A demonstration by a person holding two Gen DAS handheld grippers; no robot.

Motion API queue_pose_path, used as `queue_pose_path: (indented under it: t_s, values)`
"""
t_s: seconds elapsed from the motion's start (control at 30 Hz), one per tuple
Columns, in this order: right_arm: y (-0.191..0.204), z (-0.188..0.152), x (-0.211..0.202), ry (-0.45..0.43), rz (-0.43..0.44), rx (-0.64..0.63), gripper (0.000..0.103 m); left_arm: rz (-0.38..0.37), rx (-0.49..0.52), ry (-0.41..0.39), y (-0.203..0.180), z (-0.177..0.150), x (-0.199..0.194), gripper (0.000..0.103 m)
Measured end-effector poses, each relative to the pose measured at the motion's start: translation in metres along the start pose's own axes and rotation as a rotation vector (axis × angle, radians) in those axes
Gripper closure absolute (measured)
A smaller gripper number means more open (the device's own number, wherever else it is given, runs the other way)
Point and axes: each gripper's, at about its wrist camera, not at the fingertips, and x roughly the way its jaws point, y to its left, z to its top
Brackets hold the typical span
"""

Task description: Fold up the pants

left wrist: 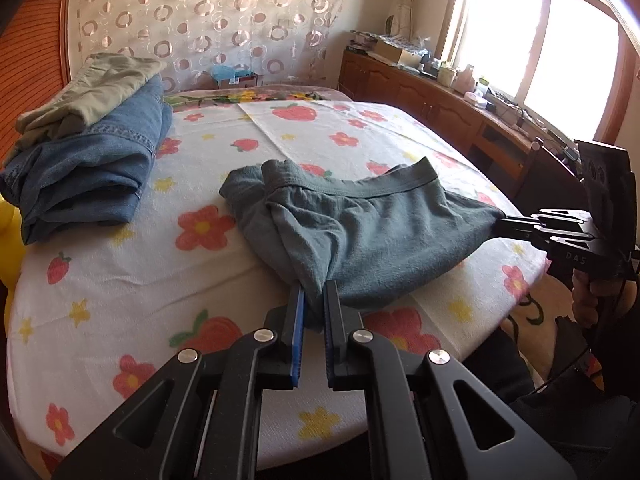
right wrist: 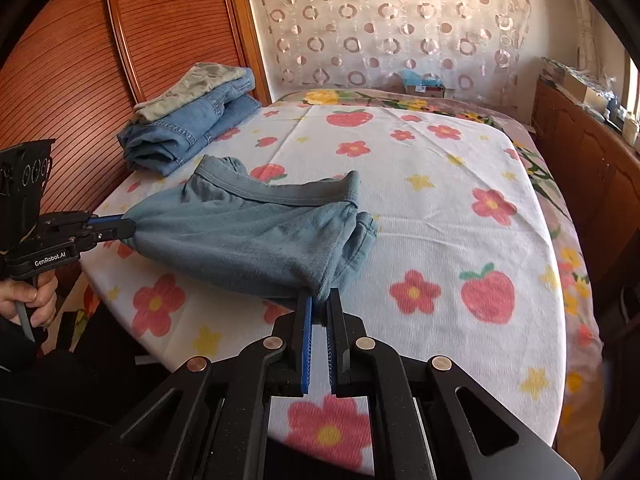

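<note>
Grey-blue shorts (left wrist: 360,224) with an elastic waistband lie stretched near the front edge of the bed; they also show in the right wrist view (right wrist: 248,236). My left gripper (left wrist: 314,296) is shut on one lower corner of the shorts. My right gripper (right wrist: 320,300) is shut on the other lower corner. Each gripper shows in the other's view: the right gripper (left wrist: 508,224) at the far right, the left gripper (right wrist: 120,228) at the far left. The cloth hangs taut between them, its waistband end resting crumpled on the bed.
The bed has a white sheet (right wrist: 440,184) printed with flowers and strawberries. A stack of folded jeans with a khaki garment on top (left wrist: 92,152) sits at the back left by the wooden headboard (right wrist: 80,80). A cluttered wooden cabinet (left wrist: 440,96) runs under the window.
</note>
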Motion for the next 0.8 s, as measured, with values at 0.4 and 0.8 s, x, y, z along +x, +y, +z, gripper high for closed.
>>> queue_pose_path:
  t_s: [0.4,0.8]
  values:
    - [0.008,0.013,-0.019,-0.045,-0.035,-0.041,0.093,0.055,0.028,-0.044,-0.008,0.013,-0.010,0.055]
    - [-0.003,0.015,-0.015,-0.067,-0.062,0.010,0.065,0.079,0.027,-0.028,0.002,0.035,0.021,0.024]
